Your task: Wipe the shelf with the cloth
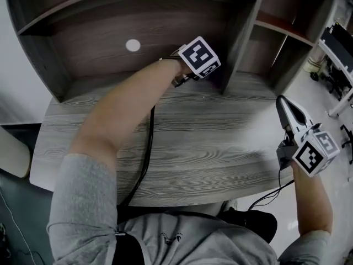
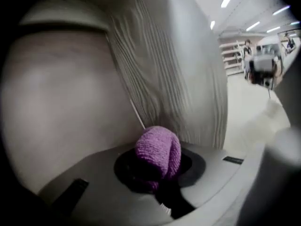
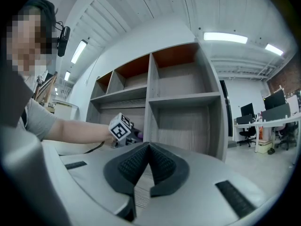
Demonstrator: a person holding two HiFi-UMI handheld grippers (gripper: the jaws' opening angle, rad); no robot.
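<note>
A purple cloth (image 2: 159,153) is clamped in the left gripper (image 2: 156,175) at the shelf's (image 1: 110,37) far inner corner. The right gripper (image 3: 148,146) is held closed and empty, near right.

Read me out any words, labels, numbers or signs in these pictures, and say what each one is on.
No readable text anywhere.
Cube on left tool, cube on right tool: black-and-white square markers, no letters or digits.
White round patch on shelf back panel: blank.
Dark strip on right tool's body: too blurred to tell if printed.
Purple cloth in left tool: no tag showing.
</note>
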